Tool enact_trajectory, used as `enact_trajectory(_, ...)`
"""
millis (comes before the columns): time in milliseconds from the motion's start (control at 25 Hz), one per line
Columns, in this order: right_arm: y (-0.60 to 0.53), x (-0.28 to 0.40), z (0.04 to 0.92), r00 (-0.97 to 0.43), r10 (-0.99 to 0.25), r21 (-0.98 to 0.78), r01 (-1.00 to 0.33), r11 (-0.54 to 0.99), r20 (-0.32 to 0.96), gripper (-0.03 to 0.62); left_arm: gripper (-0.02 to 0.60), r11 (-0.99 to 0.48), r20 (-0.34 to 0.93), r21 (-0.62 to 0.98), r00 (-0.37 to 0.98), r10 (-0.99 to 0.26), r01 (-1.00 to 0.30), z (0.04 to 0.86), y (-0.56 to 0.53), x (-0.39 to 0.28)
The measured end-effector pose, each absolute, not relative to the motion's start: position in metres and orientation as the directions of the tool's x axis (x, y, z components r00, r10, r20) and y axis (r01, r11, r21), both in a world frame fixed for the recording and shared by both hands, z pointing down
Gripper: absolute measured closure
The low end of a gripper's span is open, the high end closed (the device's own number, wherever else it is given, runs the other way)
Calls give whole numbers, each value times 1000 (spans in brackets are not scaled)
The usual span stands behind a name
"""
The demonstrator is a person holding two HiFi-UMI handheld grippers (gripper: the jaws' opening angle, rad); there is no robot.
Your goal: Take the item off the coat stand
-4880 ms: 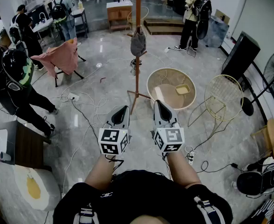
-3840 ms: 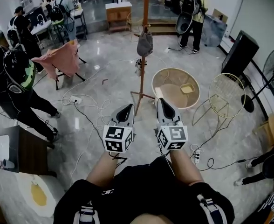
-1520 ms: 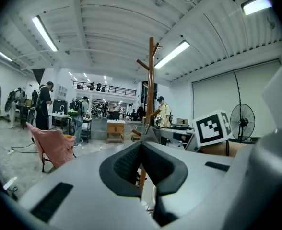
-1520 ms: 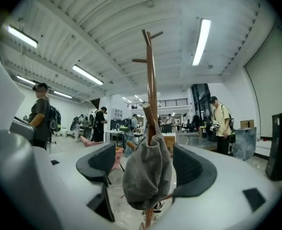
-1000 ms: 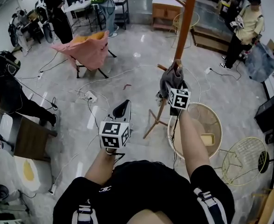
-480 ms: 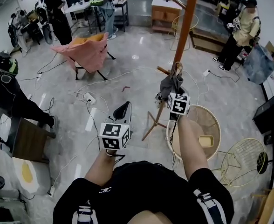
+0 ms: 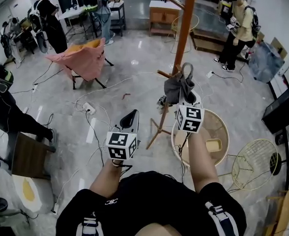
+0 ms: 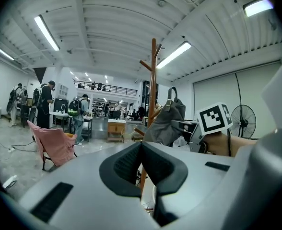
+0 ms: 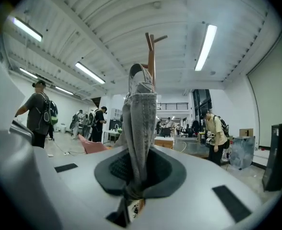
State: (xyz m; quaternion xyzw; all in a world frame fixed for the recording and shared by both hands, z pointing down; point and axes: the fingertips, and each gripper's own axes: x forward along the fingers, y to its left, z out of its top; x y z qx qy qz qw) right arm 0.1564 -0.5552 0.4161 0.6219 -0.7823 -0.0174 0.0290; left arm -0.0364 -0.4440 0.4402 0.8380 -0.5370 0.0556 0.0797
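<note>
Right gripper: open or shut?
Shut on the grey bag: the right gripper's jaws, which have just been closing, pinch its fabric in the right gripper view.

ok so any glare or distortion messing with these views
Head view: fisheye bends the room's edges, and the glossy floor shows glare spots. Left gripper view: the ceiling light at top right blows out. Right gripper view: black rounded corners, but the grey bag is sharp.

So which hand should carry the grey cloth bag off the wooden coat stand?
Right. The right gripper has just closed on the grey cloth bag by the wooden coat stand; the left gripper is empty, farther back.
</note>
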Motion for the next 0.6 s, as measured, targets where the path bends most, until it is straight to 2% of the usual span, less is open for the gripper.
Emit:
enact_trajectory(360,-480,162,419,-226,-974,108,-969,224,-3,551,569,-466,190,88,474,-860,-880,447,-441,-13)
enact_trajectory(600,-455,176,462,-181,-981,83,-979,187,74,551,569,-501,204,97,509,-836,-860,451,-438,0)
